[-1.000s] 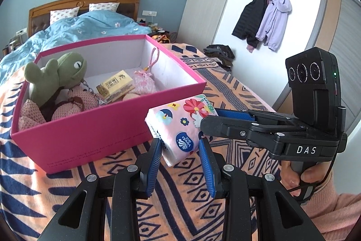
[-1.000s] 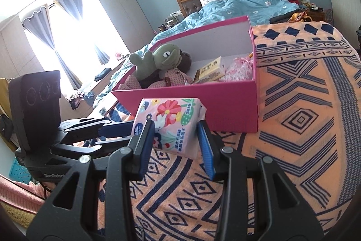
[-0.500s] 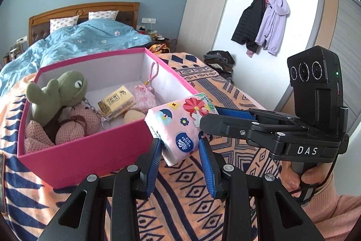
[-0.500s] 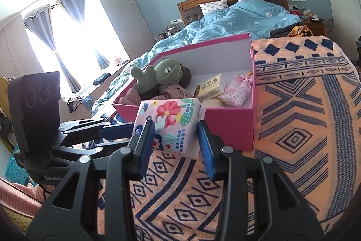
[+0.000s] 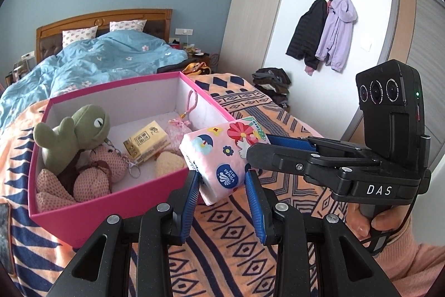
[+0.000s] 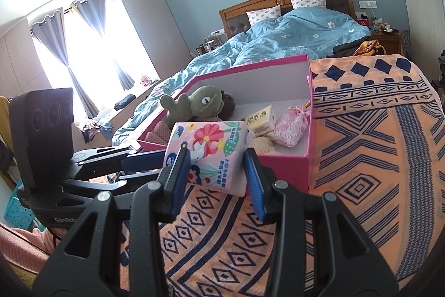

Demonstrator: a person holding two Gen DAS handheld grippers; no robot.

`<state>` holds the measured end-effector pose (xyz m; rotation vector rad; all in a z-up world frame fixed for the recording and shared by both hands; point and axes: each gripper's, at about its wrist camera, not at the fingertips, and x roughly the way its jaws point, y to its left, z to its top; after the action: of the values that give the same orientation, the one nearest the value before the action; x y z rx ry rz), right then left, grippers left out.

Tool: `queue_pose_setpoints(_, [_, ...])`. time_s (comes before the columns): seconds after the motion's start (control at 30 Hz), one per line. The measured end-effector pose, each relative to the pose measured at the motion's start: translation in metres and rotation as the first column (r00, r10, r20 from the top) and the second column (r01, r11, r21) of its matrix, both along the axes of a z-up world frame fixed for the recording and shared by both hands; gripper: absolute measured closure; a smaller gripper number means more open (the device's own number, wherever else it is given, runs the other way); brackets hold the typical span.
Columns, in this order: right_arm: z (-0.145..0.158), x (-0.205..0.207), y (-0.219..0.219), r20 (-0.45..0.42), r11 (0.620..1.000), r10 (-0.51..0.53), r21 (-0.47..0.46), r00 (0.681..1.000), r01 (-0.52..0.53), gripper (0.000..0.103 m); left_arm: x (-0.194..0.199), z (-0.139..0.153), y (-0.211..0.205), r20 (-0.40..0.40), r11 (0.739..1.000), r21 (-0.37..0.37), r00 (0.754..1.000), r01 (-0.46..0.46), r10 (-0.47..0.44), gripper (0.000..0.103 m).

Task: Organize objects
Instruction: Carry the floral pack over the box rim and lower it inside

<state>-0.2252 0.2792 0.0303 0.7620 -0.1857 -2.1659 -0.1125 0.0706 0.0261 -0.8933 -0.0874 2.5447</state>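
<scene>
While you hold the tissue pack (image 5: 222, 157) between both grippers, it has come up off the blanket (image 5: 244, 238) compared with a second ago: in the left wrist view the pink box (image 5: 116, 202) now sits lower in the frame and more of its floor shows. Your left gripper (image 5: 222, 187) is clamped on the pack's lower corner at the bottom centre, and your right gripper (image 6: 217, 171) pinches the same pack at mid frame of its own view, the blue pads pressing into the soft wrapper on both sides. The pack hangs in the air just in front of the box's near wall, about level with the rim. Inside, the green plush toy (image 5: 72, 135) fills the left end, with the yellow carton (image 5: 147, 141) and pink pouch (image 5: 178, 130) toward the right. That lift likely means you are clearing the wall; the bare floor near the right front corner looks like the spot to aim for.
</scene>
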Motion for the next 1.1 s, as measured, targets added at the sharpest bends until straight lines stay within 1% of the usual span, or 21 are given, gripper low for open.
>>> queue_pose_setpoints(0.43, [0.004, -0.011, 0.0, 0.008, 1.0, -0.002, -0.011, 1.0, 0.002, 0.06, -0.007, 0.005, -0.001, -0.011, 1.0, -0.006, 1.0, -0.007, 0.007, 0.069])
queue_pose_setpoints(1.1, [0.011, -0.032, -0.007, 0.008, 1.0, -0.014, -0.006, 1.0, 0.014, 0.06, -0.032, 0.013, -0.001, -0.026, 0.999, -0.021, 0.999, -0.032, 0.031, 0.069])
